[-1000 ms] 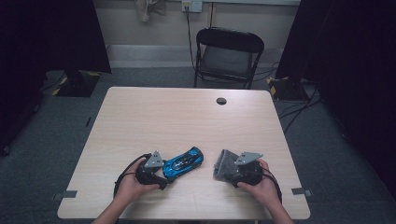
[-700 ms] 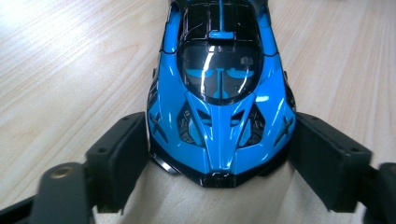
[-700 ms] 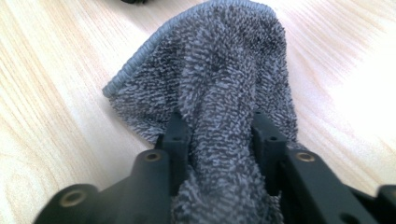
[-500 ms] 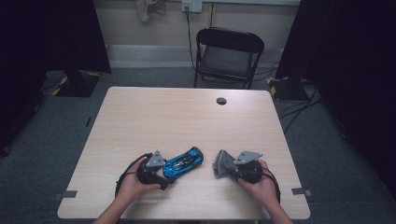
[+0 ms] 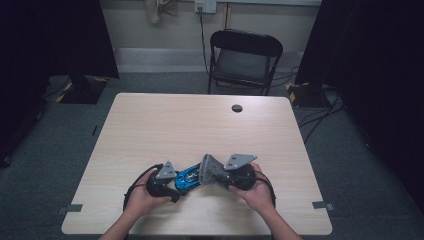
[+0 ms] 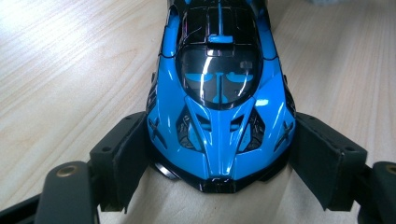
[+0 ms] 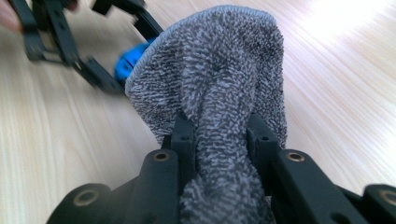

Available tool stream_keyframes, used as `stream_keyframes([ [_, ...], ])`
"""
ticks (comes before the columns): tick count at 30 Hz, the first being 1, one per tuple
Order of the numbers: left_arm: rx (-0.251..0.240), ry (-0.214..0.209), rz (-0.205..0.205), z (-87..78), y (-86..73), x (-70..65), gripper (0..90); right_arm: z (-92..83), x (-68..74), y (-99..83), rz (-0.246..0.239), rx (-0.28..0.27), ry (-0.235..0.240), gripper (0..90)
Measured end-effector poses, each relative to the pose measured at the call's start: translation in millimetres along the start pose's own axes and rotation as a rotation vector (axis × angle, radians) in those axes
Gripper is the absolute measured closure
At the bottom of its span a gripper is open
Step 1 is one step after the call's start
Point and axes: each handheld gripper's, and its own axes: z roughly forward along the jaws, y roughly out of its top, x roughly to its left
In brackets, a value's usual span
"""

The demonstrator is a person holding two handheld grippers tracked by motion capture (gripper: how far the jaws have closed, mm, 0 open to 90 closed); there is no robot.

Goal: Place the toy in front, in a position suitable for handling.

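A glossy blue toy car (image 6: 218,88) with a black roof rests on the wooden table (image 5: 165,125) near its front edge. My left gripper (image 6: 217,163) is shut on the car's nose, one pad on each side. In the high view the car (image 5: 187,176) lies between both hands. My right gripper (image 7: 222,135) is shut on a grey terry cloth (image 7: 219,79) that stands up in a fold. The cloth (image 5: 210,171) touches or covers the car's far end; a bit of blue (image 7: 128,60) peeks out behind it.
A black folding chair (image 5: 245,60) stands behind the table's far edge. A dark round grommet (image 5: 237,108) sits near the table's far side. Cables run across the floor at the right. Dark curtains flank the room.
My right gripper has carried the grey cloth leftward until it meets the blue car. The left gripper and car have stayed nearly where they were.
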Motion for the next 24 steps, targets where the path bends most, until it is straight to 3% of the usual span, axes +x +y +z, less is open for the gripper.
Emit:
stream_keyframes([
  [4, -0.001, 0.003, -0.006, 4.3, 3.6, -0.9, 23.0, 17.7, 10.0, 15.8, -0.031, 0.011, 0.033, 70.6],
  [8, 0.0, 0.015, -0.011, 7.3, 6.5, -2.1, 23.2, 30.3, 15.1, 23.6, -0.059, 0.033, 0.03, 70.5],
  [14, 0.001, 0.015, -0.012, 7.8, 7.0, -2.1, 23.3, 47.4, 18.9, 26.7, -0.052, 0.055, 0.034, 70.1],
  [17, 0.001, 0.015, -0.012, 7.8, 7.0, -2.1, 23.3, 52.4, 23.3, 25.7, -0.046, 0.04, 0.042, 69.8],
  [22, -0.002, 0.016, -0.016, 8.5, 7.5, -2.4, 23.3, 57.6, 33.4, 31.5, -0.071, 0.039, 0.068, 69.7],
  [24, -0.001, 0.019, -0.012, 8.4, 7.6, -2.1, 23.3, 62.3, 36.6, 32.5, -0.101, 0.062, 0.048, 69.8],
])
